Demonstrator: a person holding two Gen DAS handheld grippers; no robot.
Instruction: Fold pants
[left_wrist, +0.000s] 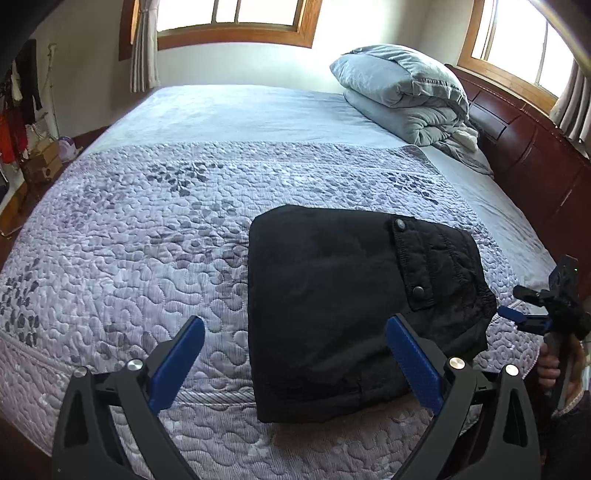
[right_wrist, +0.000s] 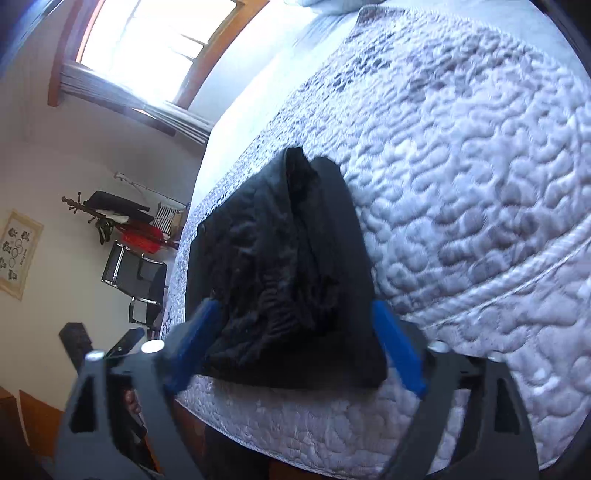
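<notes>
Both grippers stood released over the near edge of the bed. Nearest the left camera, the left gripper (left_wrist: 295, 354) had its fingers (left_wrist: 413, 363) spread wide and empty, one blue pad over bare quilt and the other over the near right part of the pants (left_wrist: 343, 302), above the cloth as far as could be judged. The right gripper (right_wrist: 295, 347) also had its fingers wide apart, straddling the gathered waist end of the pants (right_wrist: 284, 273) without pressing on it (that view was blurred, so contact could not be ruled out).

The pants lay as a thick black bundle close to the edge of the quilt (left_wrist: 147, 229), snap pocket facing up, waistband toward the right gripper. By the look of it, the folding was nearly or wholly done.

Risk lay mainly in withdrawal: a pad catching the loose, rumpled waistband could drag the top layer open. A nudge toward the near edge might tip the bundle off the bed. Farther back, the folded duvet (left_wrist: 402, 92) sat well clear, no hazard.
</notes>
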